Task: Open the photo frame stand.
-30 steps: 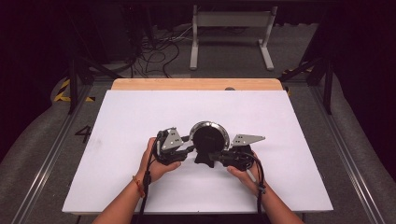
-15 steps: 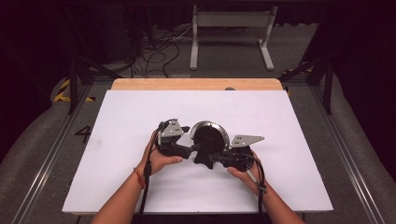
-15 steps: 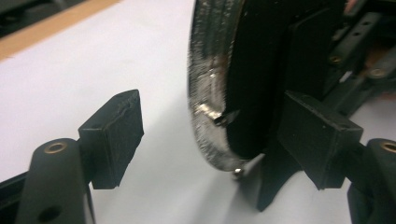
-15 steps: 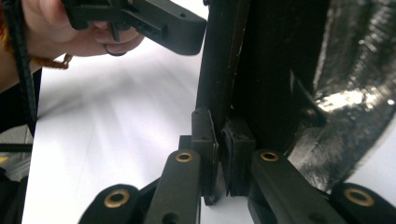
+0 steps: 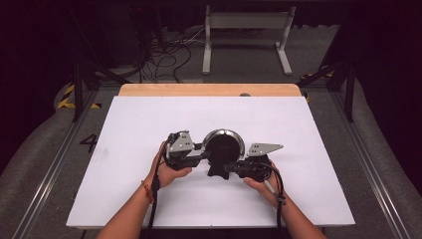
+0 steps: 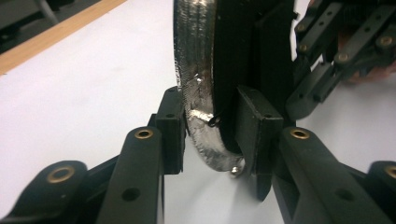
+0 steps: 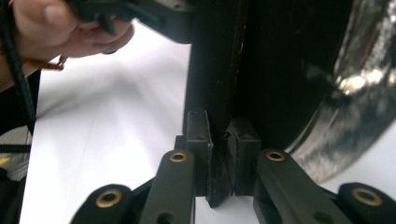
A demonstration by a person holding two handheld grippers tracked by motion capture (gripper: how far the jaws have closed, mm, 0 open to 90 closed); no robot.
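A round black object with a crinkled silver rim (image 5: 222,143) sits at the middle of the white table top (image 5: 124,129). My left gripper (image 5: 201,152) reaches in from its left. In the left gripper view the left gripper (image 6: 212,126) has one pad on the silver rim (image 6: 196,70) and the other on the black body; its jaws have just been closing on it. My right gripper (image 5: 230,167) comes from the right and low. In its own view the right gripper (image 7: 219,140) pinches a thin black plate (image 7: 212,70) of the object, its jaws having just eased open slightly.
A wooden strip (image 5: 209,89) borders the table's far edge. Beyond it, cables (image 5: 169,55) and a white metal stand (image 5: 246,30) are on the dark floor. Metal rails (image 5: 54,164) run along both sides of the table.
The left gripper shifted slightly away from the person and back, and its jaws opened and came in again on the rim. The right gripper and the object stayed put.
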